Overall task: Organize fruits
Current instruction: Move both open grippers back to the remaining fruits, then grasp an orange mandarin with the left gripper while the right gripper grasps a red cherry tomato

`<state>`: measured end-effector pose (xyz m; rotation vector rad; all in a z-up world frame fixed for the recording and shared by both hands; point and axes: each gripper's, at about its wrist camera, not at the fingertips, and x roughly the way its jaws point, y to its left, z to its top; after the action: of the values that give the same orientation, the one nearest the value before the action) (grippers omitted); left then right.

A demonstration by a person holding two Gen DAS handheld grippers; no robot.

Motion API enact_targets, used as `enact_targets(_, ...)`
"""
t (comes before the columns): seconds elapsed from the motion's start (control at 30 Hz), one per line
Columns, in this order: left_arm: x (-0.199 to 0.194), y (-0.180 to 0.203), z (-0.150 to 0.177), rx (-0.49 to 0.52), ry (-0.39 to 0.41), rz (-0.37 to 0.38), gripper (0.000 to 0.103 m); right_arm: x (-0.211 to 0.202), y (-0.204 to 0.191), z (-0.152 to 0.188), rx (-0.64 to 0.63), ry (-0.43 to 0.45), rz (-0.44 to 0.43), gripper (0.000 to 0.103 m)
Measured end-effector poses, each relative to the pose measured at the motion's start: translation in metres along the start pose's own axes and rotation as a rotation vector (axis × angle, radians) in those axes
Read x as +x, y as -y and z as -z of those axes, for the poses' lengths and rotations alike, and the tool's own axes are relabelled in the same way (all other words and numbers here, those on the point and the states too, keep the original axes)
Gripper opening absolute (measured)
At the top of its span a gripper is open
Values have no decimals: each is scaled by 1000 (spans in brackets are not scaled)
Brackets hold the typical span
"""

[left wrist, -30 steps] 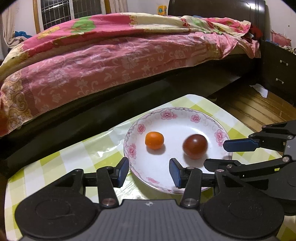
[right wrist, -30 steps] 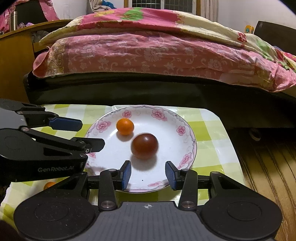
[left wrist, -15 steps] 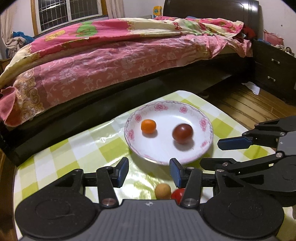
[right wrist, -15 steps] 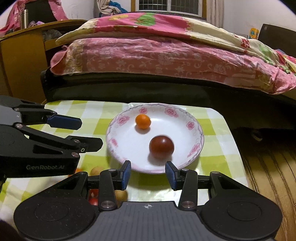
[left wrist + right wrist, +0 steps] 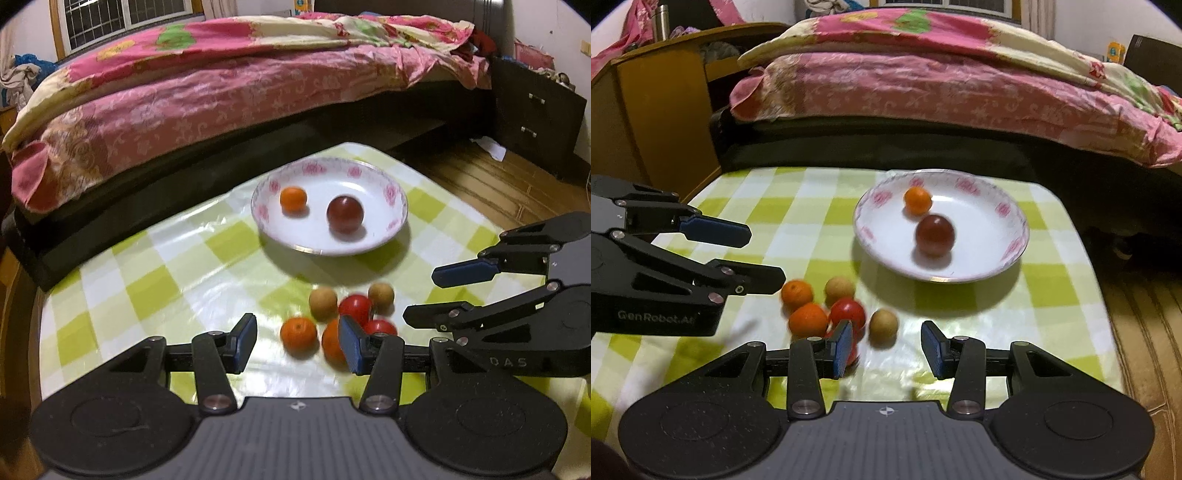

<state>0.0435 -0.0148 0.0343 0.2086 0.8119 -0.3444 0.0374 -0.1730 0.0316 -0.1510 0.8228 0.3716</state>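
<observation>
On the checked bench (image 5: 147,280), six small round fruits (image 5: 341,317) huddle near the plate (image 5: 391,221); both grippers' fingers (image 5: 245,341) spread wide, empty.

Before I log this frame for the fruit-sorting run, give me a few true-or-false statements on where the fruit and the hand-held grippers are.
1. The plate holds two fruits. True: a small orange and a dark red fruit.
2. The left hand-held gripper is shut on an orange. False: it is open and holds nothing.
3. A cluster of loose fruit lies on the checked tablecloth, nearer the cameras than the plate. True.
4. The right hand-held gripper carries a tomato. False: its jaws are open and empty.
5. The plate is upside down. False: it sits upright.
</observation>
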Motion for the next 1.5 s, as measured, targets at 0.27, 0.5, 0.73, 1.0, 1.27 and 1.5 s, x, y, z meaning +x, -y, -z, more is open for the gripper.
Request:
enact_targets(0.27, 4, -6, 11, -34, -26, 18, 56, 11, -14, 10, -32, -47, -46, 39)
enact_targets(0.5, 10, -4, 14, -18, -39, 31, 56, 29, -19, 10, -43, -67, -76, 39)
enact_targets(0.73, 17, -5, 17, -21, -59, 44, 56, 45, -21, 11, -48, -88, -92, 38)
enact_targets(1.0, 29, 1, 16, -18, -71, 71, 56, 43, -12, 11, -17, -90, -96, 24)
enact_targets(1.27, 40, 12, 12, -14, -73, 125, 55, 32, 5, 16, 25, -113, -55, 23)
enact_targets(1.5, 48, 26, 11, 10, -79, 151, 53, 31, 15, 17, 55, -127, -37, 23)
